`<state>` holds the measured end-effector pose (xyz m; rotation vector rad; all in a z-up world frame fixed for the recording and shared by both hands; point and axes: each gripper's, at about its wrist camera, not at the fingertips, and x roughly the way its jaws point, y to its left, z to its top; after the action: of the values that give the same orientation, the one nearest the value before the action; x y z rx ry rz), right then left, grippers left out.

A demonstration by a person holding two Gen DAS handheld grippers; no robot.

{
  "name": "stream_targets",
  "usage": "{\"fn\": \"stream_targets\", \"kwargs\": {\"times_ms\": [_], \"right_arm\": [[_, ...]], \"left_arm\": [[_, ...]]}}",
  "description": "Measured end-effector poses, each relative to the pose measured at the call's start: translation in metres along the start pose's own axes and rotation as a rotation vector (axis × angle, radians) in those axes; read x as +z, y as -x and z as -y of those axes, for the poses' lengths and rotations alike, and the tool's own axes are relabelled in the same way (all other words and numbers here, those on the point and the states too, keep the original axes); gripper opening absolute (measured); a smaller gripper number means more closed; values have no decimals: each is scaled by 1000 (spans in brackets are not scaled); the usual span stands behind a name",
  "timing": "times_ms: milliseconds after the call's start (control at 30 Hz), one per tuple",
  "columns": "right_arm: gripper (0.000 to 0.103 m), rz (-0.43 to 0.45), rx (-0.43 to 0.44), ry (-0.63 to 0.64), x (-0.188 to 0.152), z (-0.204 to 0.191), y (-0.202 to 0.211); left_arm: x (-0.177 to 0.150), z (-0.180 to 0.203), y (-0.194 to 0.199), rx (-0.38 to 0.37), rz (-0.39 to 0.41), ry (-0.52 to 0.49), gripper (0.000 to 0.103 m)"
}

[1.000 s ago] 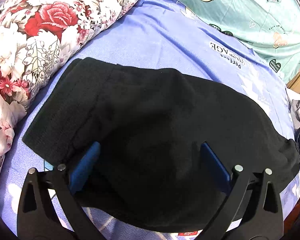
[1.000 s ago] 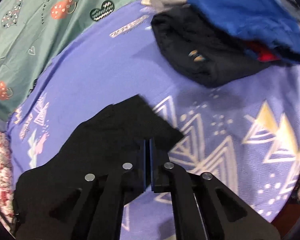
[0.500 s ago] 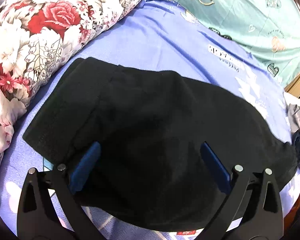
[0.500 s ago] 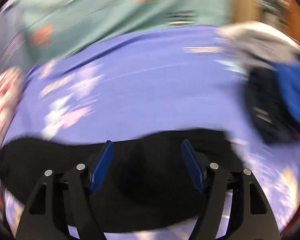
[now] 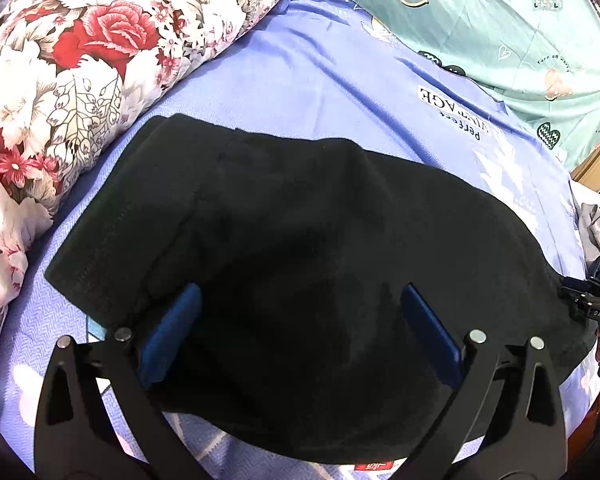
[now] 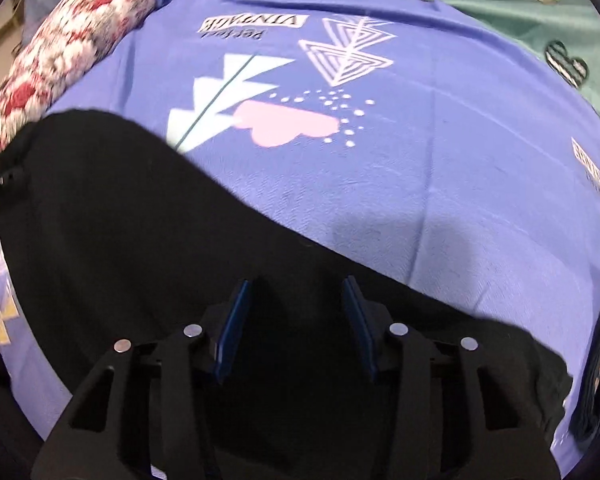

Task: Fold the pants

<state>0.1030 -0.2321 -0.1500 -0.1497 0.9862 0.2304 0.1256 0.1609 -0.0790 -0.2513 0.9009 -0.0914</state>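
Right gripper (image 6: pixel 296 300) now spread, seemingly above black pants (image 6: pixel 140 240).

Matt black knit pants (image 5: pixel 300 232); smooth printed cloth sheet (image 6: pixel 420 184); glossy blue plastic fingers (image 5: pixel 172 332).

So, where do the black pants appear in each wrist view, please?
Left wrist view: black pants fill the centre and lower half, under the open left gripper.
Right wrist view: they cover the lower left and bottom, under the open right gripper.
Shared landmark: the floral quilt, upper left in both.
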Motion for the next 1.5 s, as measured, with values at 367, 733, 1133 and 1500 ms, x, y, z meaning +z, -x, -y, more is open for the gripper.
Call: {"fn": "stream_targets", "kwargs": {"times_ms": [367,733,1133,1500], "right_arm": [[5,39,17,56,2,-6,-2],[4,136,-59,34,23,-3,10],[56,179,-222,-343,-30,97,56],[18,109,-361,-614,-95,158,73]], "left_arm": [[4,-1,-7,8,-8,-11,101],[7,-3,-10,9,-13,-19,101],[7,-6,-9,-4,-9,-15,101],[11,-1,-2,38,-14,-46,101]]}}
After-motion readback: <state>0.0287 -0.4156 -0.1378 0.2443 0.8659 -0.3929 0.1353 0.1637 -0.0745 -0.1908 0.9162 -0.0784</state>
